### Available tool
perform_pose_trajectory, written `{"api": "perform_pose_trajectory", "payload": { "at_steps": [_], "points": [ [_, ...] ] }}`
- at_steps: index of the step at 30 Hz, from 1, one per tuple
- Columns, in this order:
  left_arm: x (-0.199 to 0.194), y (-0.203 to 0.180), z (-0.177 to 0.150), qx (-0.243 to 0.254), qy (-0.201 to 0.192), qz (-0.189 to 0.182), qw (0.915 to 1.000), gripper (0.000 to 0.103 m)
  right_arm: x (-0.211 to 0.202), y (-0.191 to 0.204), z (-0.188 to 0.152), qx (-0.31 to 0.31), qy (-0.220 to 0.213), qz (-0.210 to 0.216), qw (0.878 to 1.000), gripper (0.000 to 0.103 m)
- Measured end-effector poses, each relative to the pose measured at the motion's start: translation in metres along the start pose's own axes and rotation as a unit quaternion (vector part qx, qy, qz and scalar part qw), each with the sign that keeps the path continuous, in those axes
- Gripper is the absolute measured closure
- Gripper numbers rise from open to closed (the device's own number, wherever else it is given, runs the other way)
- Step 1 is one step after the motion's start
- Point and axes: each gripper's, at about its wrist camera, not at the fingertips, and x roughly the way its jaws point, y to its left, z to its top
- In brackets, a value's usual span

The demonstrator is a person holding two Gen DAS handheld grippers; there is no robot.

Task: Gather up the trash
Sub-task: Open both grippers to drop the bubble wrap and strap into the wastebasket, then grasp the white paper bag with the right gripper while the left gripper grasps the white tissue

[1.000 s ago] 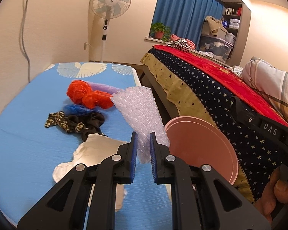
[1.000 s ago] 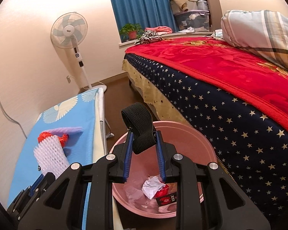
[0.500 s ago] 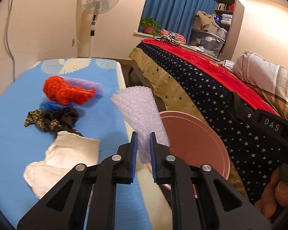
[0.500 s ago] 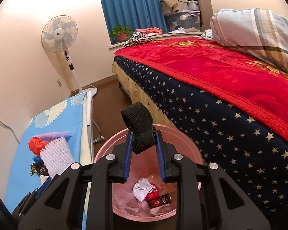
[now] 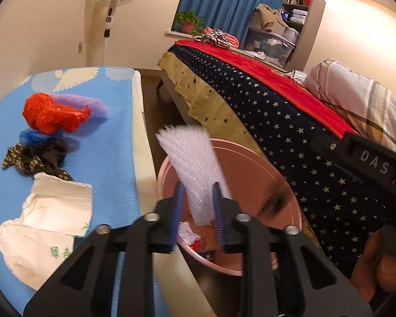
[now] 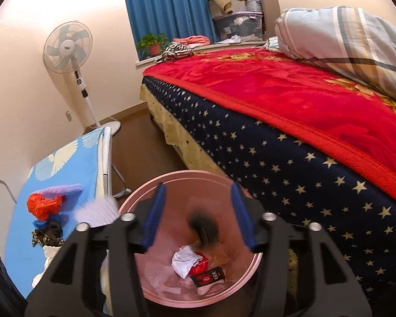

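Observation:
A pink bin (image 5: 250, 155) stands on the floor between a blue-covered board and a bed. My left gripper (image 5: 197, 192) hangs over its rim, jaws opening. A white bubble-wrap sleeve (image 5: 195, 163) stands blurred and loose between the pads. My right gripper (image 6: 197, 192) is above the bin (image 6: 184, 174), jaws opening wide with nothing between them. A black elastic band (image 6: 203, 227) shows as a dark blur below them, inside the bin. At the bin's bottom lie crumpled white paper (image 6: 184, 261) and a black packet (image 6: 208, 277).
The blue board (image 5: 111, 142) carries a red net (image 5: 50, 116), a purple foam sheet (image 5: 84, 103), a dark patterned cloth (image 5: 39, 155) and a white cloth (image 5: 50, 211). The starred bed (image 6: 277, 158) rises close on the right. A standing fan (image 6: 68, 47) is at the back.
Both grippers moved further over the bin and their jaws spread. The black band left the right gripper and fell into the bin. The bubble wrap has come loose between the left pads.

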Motion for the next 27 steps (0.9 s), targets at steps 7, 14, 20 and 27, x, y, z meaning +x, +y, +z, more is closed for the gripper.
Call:
{"api": "perform_pose_trajectory", "payload": {
  "at_steps": [7,14,20,27],
  "points": [
    [-0.004,0.007,-0.001,-0.008,-0.003,0.011,0.9999,0.075,-0.001,-0.002,0.000,0.008,0.004,0.008,1.000,0.049],
    [-0.019,0.012,0.002,-0.003,-0.016,0.026,0.9995,0.075,-0.010,0.006,-0.002,0.003,0.001,0.025,1.000,0.049],
    [-0.038,0.020,0.004,-0.002,-0.029,0.037,0.9989,0.075,-0.021,0.013,-0.003,-0.001,-0.003,0.039,0.999,0.049],
    [-0.056,0.026,0.005,-0.001,-0.044,0.045,0.9980,0.075,-0.034,0.019,-0.005,-0.004,-0.008,0.052,0.999,0.049]
  ]
}}
